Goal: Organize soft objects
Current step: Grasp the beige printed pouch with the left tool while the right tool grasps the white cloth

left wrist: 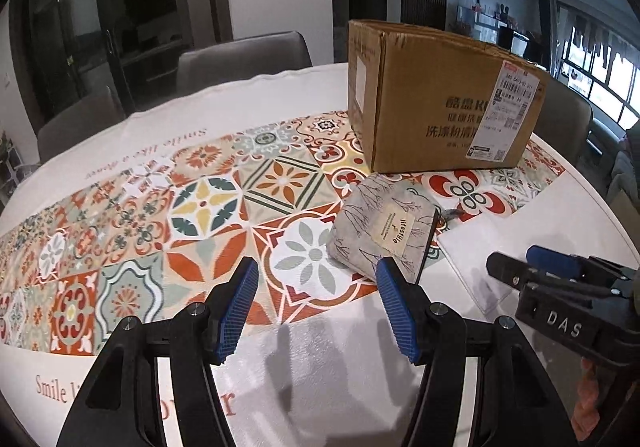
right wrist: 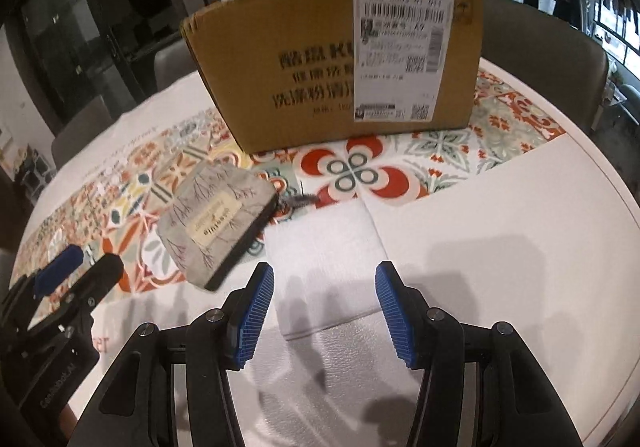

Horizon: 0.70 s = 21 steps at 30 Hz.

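Both the left gripper (left wrist: 316, 311) and right gripper (right wrist: 324, 313) hover half-open and empty, and the thin white cloth (right wrist: 324, 247) near the table's edge may bunch or slip when pinched.

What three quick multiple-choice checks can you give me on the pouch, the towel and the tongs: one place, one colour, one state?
1. The grey pouch lies:
A. inside the cardboard box
B. on the patterned cloth, before the box
C. on a chair

2. The folded towel is:
A. white
B. red
C. black

3. The right tongs are:
A. shut on the pouch
B. shut on the towel
C. open, empty

Answers: B, the pouch rests on the cloth; A, plain white fabric; C, the pads stand apart with nothing gripped.
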Tool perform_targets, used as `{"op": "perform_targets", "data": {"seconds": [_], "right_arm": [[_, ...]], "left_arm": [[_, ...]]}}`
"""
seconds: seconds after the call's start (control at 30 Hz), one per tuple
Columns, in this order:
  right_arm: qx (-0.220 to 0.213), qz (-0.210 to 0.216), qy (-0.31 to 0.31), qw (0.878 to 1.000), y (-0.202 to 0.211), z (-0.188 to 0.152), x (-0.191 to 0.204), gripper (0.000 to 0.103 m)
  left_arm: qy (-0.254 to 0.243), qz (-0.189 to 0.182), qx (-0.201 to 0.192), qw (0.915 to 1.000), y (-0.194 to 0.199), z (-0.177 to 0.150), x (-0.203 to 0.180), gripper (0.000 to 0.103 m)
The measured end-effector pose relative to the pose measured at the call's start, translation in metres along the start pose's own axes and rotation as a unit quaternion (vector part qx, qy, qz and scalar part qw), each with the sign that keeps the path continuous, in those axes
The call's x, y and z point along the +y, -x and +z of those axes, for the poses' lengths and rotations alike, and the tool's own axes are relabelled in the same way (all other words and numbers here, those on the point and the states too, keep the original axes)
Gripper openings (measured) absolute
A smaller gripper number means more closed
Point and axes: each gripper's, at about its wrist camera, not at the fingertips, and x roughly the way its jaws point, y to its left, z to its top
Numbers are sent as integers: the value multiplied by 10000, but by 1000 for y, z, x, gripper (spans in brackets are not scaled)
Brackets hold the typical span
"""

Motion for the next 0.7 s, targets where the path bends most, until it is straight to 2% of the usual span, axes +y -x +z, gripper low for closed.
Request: {"op": "perform_targets", "data": {"seconds": [0.3,0.7], "right_arm": [[242,-120,100,9996,-18,2,-1,55],[229,-150,297,9992,-28,7,6,55]], "left_arm": [[-31,-105,157,9998,-28,9,-2,61],[137,-452,366,9982,-58,24,-8,60]]}}
